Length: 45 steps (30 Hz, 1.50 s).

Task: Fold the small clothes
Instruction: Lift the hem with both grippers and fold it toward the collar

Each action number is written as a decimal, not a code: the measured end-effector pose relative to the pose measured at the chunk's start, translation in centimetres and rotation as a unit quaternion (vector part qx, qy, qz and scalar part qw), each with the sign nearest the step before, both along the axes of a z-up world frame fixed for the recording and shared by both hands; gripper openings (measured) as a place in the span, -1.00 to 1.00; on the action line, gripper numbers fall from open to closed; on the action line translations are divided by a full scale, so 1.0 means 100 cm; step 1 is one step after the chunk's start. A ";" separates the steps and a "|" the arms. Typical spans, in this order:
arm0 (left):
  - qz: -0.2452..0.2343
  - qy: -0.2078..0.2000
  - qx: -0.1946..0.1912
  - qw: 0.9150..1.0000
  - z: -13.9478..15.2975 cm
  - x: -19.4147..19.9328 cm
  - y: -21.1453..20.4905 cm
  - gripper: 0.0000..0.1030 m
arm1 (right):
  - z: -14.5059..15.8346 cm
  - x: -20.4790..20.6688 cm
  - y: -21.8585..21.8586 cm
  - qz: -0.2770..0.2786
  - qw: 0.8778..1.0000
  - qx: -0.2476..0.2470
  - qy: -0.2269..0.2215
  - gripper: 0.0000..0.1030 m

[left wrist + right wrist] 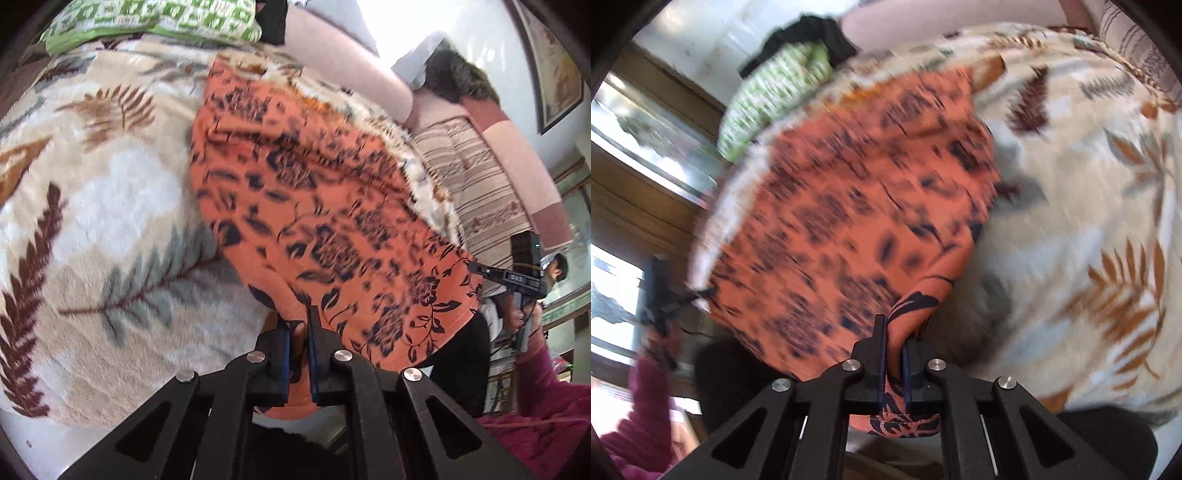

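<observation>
- Black jaws of the left gripper (298,334), bottom centre, are clamped on a near corner of the orange floral garment (314,206).
- Likewise, the right gripper (894,341) is pinched shut on another corner.
- Folding is judged barely begun: the garment is spread, unfolded, over the leaf-print blanket (92,221), mid-frame.
- Its long axis runs from lower frame toward upper centre.

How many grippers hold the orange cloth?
2. The left gripper pinches one near corner of the orange cloth; the right gripper pinches the other.

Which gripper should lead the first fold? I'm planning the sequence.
Neither has a clear edge: the left gripper and right gripper are each shut on an edge of the orange floral garment, above the leaf-print blanket. Move both together.
</observation>
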State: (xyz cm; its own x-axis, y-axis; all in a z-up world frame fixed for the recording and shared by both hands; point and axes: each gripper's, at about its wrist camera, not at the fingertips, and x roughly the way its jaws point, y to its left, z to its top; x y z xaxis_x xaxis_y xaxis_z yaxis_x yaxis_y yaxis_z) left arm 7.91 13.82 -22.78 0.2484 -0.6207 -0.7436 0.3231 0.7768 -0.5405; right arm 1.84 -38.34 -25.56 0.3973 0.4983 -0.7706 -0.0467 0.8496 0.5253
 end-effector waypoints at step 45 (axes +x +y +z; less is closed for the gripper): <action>0.341 -0.143 0.004 0.929 -0.001 0.154 -0.062 0.57 | -0.052 0.277 0.088 0.024 0.987 -0.146 -0.054 0.19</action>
State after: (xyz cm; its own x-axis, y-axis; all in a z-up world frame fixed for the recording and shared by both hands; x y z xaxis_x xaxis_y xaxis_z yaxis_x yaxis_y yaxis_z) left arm 23.34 7.58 -22.88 0.7701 -0.2408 -0.5907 -0.1170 0.8570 -0.5019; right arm 29.57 -29.52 -30.74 0.4675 0.2805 -0.8383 -0.1325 0.9598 0.2473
